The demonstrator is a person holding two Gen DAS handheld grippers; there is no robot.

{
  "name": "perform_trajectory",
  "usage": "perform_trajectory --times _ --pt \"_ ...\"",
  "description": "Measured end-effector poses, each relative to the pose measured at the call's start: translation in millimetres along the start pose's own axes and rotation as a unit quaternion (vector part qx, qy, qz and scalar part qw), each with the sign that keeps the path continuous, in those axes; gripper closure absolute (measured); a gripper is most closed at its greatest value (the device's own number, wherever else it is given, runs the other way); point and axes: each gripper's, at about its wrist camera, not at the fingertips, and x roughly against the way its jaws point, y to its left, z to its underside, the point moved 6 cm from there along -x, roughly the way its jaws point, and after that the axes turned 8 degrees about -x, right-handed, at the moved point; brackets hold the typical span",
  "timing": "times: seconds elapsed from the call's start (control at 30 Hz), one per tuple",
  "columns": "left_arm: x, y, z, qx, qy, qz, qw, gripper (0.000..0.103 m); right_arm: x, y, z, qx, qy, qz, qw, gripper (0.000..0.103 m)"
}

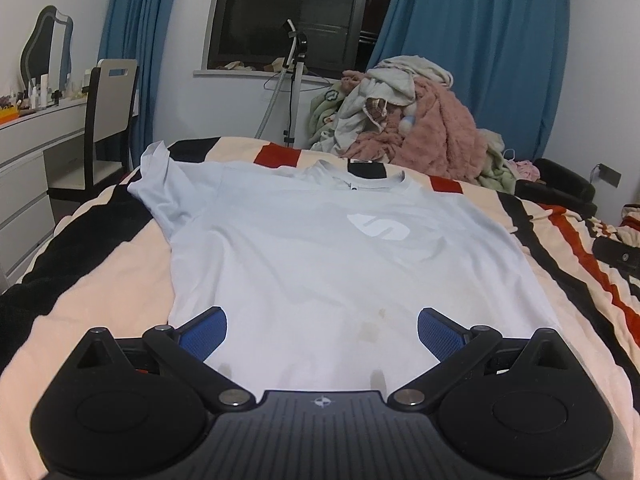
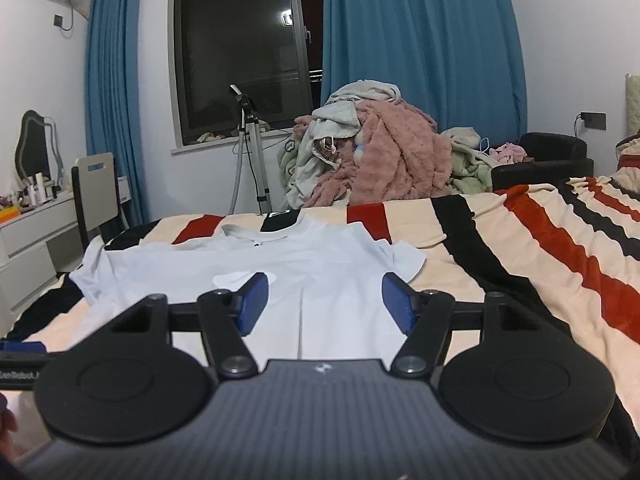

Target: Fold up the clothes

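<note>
pale fabric risk: the t-shirt (image 1: pixel 304 264) is looking thin and light, so a pinch near the hem is likely catching only the top layer, leaving the back layer lying on the bed.
blanket risk: the striped blanket (image 1: pixel 560 240) is sitting directly under the shirt, and pads closing low are probably grabbing its fuzzy pile along with the cloth.
uneven fold risk: the two grippers are standing at different spots along the hem, so a lift from here is likely dragging the shirt askew.
left gripper (image 1: pixel 322 334): jaws are standing spread wide above the hem, pinching nothing.
right gripper (image 2: pixel 323 306): jaws are standing apart, less wide than the left pair, with shirt cloth below them and nothing clamped.
shirt position: it is lying flat, front up, across the blanket, collar pointing toward the clothes pile (image 2: pixel 376 148).
shirt look: light blue-white, white logo (image 1: pixel 378 227) on the chest, faint yellowish stains near the hem, one sleeve rumpling at the left edge.
</note>
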Motion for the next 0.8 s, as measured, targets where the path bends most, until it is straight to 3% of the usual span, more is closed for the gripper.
perform_trajectory --times 0.03,0.1,0.33,0.63,0.67,0.73,0.8 --pt "-1 0 0 0.002 0.002 -0.002 1.0000 0.001 -2 -2 0 -0.002 0.002 0.006 1.000 0.016" --pt "-2 2 1 0.004 0.004 -0.006 1.0000 0.001 -5 -6 2 -0.007 0.005 0.022 1.000 0.010" --pt "-7 2 5 0.005 0.017 -0.015 0.9997 0.001 -25 -36 -5 -0.049 0.021 0.052 0.997 0.010" --pt "-10 -5 9 -0.007 0.022 -0.020 0.9995 0.001 -72 -90 -14 -0.177 0.039 0.018 0.983 0.011" --pt "-10 -6 9 -0.010 0.022 -0.021 0.9995 0.001 -81 -99 -15 -0.192 0.042 0.015 0.980 0.014" --pt "-11 -7 10 -0.015 0.023 -0.024 0.9993 0.001 -105 -123 -11 -0.231 0.059 0.019 0.971 0.034" --pt "-13 -8 11 -0.015 0.025 -0.022 0.9993 0.001 -128 -146 -2 -0.275 0.075 0.019 0.958 0.039"
